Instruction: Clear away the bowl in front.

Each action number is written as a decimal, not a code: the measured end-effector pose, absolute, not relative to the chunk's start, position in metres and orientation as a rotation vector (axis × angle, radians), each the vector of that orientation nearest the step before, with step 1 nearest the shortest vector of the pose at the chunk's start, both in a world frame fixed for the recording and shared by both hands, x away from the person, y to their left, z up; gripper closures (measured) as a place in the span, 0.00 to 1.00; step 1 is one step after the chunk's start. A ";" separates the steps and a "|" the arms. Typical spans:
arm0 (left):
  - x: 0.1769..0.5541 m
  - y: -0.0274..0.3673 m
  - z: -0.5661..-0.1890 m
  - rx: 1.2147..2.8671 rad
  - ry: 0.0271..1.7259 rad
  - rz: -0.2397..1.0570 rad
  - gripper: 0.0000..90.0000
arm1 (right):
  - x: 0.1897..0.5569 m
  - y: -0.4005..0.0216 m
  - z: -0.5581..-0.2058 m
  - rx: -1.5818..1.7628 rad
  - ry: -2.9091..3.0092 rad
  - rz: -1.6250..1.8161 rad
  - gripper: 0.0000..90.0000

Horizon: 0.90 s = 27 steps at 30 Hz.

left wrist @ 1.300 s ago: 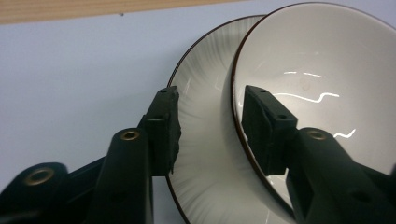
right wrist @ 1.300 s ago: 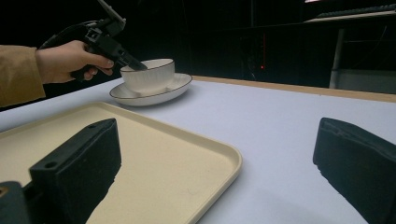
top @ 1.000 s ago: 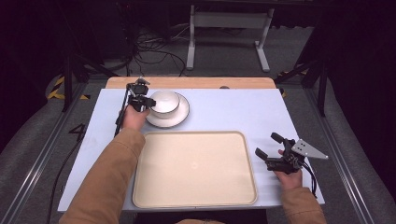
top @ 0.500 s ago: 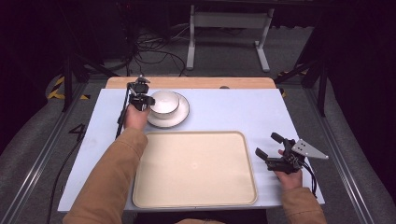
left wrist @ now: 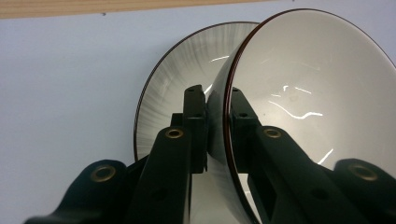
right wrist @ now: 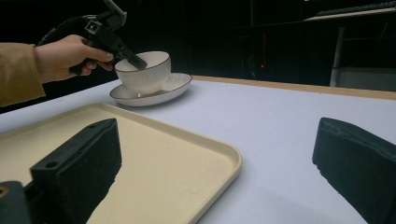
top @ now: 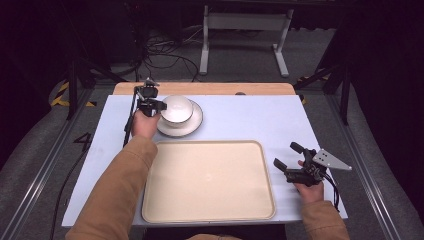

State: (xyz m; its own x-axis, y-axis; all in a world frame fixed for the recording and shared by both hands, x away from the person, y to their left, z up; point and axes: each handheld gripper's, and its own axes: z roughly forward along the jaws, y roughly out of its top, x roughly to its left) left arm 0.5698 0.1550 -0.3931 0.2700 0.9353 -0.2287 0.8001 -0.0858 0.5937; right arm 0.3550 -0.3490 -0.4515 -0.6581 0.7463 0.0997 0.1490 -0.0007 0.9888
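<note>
A white bowl (top: 176, 109) with a dark rim stands upright on a white plate (top: 194, 124) at the table's far left. My left gripper (top: 159, 106) is shut on the bowl's near-left rim. In the left gripper view one jaw sits inside the bowl (left wrist: 317, 84) and the other outside, over the plate (left wrist: 187, 65). The right gripper view shows that left gripper (right wrist: 133, 58) clamped on the bowl (right wrist: 144, 70) from afar. My right gripper (top: 286, 154) rests open on the table at the right, nothing between its jaws.
A large cream tray (top: 210, 180) lies empty in the near middle, its right rim close to the right gripper. The white table top (top: 250, 120) ends in a wooden strip (top: 210, 88) at the back. Cables and stand legs lie on the floor beyond.
</note>
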 end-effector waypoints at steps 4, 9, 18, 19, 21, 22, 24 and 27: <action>0.566 0.155 -0.384 1.922 1.527 0.283 0.91 | 0.355 -0.349 -0.451 0.921 1.821 1.703 0.02; 0.564 0.154 -0.374 1.956 1.505 0.287 0.91 | 0.355 -0.349 -0.452 0.921 1.822 1.702 0.02; 0.556 0.154 -0.355 1.955 1.476 0.298 0.91 | 0.355 -0.349 -0.452 0.920 1.824 1.700 0.02; 0.555 0.154 -0.354 1.952 1.476 0.298 0.91 | 0.355 -0.349 -0.452 0.920 1.823 1.700 0.02; 0.553 0.155 -0.350 1.948 1.466 0.295 0.91 | 0.355 -0.349 -0.452 0.920 1.823 1.700 0.02; 0.552 0.156 -0.349 1.947 1.464 0.295 0.91 | 0.355 -0.349 -0.452 0.920 1.824 1.700 0.02; 0.550 0.156 -0.347 1.943 1.462 0.293 0.91 | 0.355 -0.348 -0.452 0.919 1.826 1.698 0.02; 0.546 0.158 -0.342 1.960 1.447 0.303 0.91 | 0.355 -0.348 -0.452 0.920 1.825 1.700 0.02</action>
